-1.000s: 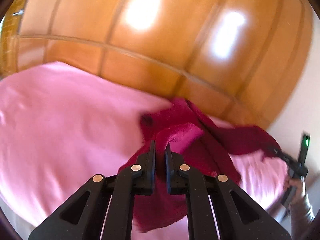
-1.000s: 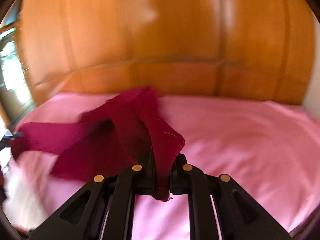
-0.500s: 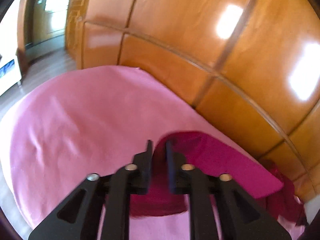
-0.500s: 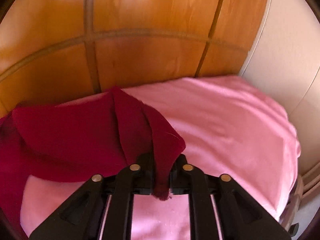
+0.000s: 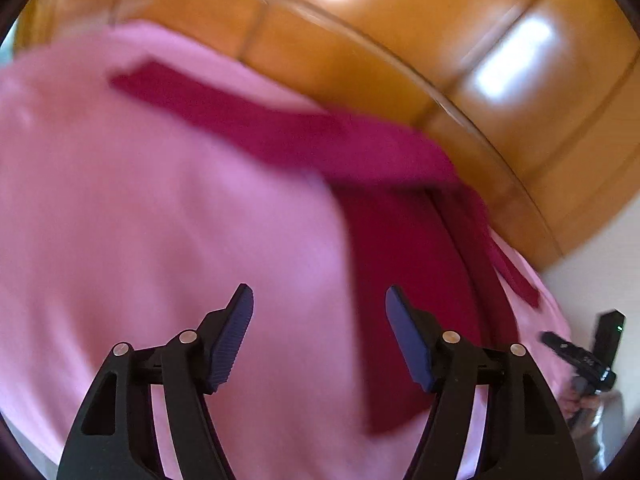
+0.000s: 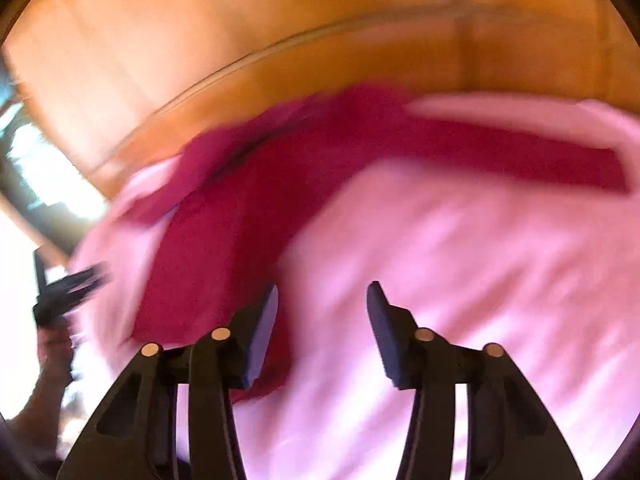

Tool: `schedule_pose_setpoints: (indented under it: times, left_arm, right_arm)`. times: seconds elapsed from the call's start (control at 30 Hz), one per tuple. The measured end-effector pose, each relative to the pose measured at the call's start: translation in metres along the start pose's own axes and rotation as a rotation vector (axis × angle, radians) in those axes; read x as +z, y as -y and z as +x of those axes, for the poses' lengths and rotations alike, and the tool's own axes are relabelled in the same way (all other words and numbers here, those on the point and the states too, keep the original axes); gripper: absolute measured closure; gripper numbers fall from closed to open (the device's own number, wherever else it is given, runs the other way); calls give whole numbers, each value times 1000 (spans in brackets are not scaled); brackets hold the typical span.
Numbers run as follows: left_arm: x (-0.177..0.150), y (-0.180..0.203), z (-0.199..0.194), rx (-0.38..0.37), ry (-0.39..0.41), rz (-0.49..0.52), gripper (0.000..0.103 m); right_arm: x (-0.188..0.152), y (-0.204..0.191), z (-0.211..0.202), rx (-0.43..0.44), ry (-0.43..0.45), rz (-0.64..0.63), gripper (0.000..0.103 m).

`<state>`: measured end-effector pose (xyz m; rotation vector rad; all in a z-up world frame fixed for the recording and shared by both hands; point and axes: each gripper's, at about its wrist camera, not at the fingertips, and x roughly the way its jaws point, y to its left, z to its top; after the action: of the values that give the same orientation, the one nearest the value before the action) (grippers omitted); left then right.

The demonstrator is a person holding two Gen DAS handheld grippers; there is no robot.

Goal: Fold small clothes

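A dark red garment [image 5: 400, 248] lies spread on a pink bed sheet [image 5: 160, 220], its body running toward the camera and one long strip, a sleeve or leg by the look of it, stretched flat across the sheet toward the far left in the left wrist view. A second, narrower strip trails off on the opposite side. The cloth looks thin, limp and light: it will likely sag and bunch wherever it is lifted, so corners, hems or the strip's end appear the surest places to pinch, with both sides raised together to keep an edge straight. The left hand-held gripper [image 5: 319, 336] hovers over bare sheet beside the garment's edge, its jaws opening with nothing between them. The right hand-held gripper [image 6: 322, 332] is also opening; its left finger sits against the garment's near edge, yet no cloth is clamped. A glossy wooden wardrobe [image 5: 440, 32] stands behind the bed. Both views are blurred.
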<state>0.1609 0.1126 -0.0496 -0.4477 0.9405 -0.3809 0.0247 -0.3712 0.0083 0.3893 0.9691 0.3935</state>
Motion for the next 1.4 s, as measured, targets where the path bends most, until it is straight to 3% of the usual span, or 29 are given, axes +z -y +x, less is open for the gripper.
schedule_pose_setpoints:
  times: [0.17, 0.27, 0.3, 0.33, 0.37, 0.4, 0.43, 0.53, 0.67, 0.83, 0.97, 1.1, 1.17, 1.23, 1.3, 1.33, 1.37, 1.4]
  left_arm:
    - [-45, 11, 20, -94, -81, -59, 35]
    - [-59, 18, 25, -104, -71, -84, 41]
    - [-59, 23, 27, -102, -74, -79, 59]
    - [-62, 25, 30, -117, -91, -81, 79]
    - [-62, 27, 33, -124, -107, -78, 85]
    - [-62, 30, 34, -94, -102, -54, 99]
    - [-62, 32, 30, -74, -95, -36, 99]
    - [-53, 30, 9, -109, -51, -39, 100]
    - [-40, 31, -45, -152, 15, 0, 101]
    - [-29, 32, -101, -180, 64, 15, 101]
    - [-46, 19, -124, -131, 46, 20, 101]
    - [-84, -2, -102, -19, -55, -8, 101]
    - [-105, -14, -87, -3, -125, -48, 101]
    - [-116, -17, -75, 34, -145, -48, 101]
    - [-115, -22, -73, 15, -144, -63, 99]
    - [-110, -26, -78, 17, -126, -84, 91]
    - [-101, -31, -82, 36, -98, -101, 83]
    - [-89, -40, -88, 84, -51, -121, 60]
  right_arm:
    - [-36, -33, 30, 117, -81, 13, 62]
    - [-32, -36, 51, 89, -99, -9, 64]
    - [-30, -37, 56, 65, -100, -18, 67]
    - [-31, -41, 56, 41, -99, -26, 78]
    - [-26, -41, 58, 0, -89, -43, 94]
    - [-17, -39, 55, -16, -77, -46, 95]
    - [-13, -41, 49, -18, -59, -48, 96]
    - [-6, -49, 7, -50, 33, -98, 96]
    - [7, -52, -68, -110, 182, -126, 97]
    - [0, -45, -131, -167, 272, -129, 97]
    - [-34, -26, -127, -220, 194, -78, 97]
    - [-80, 7, -90, -256, 43, 9, 97]
    - [-98, 24, -71, -278, -14, 51, 97]
    - [-105, 38, -62, -292, -40, 84, 97]
    - [-100, 39, -62, -287, -37, 94, 96]
    - [-95, 37, -64, -291, -28, 91, 92]
    - [-88, 35, -68, -323, 0, 74, 73]
    - [-81, 32, -73, -343, 31, 62, 58]
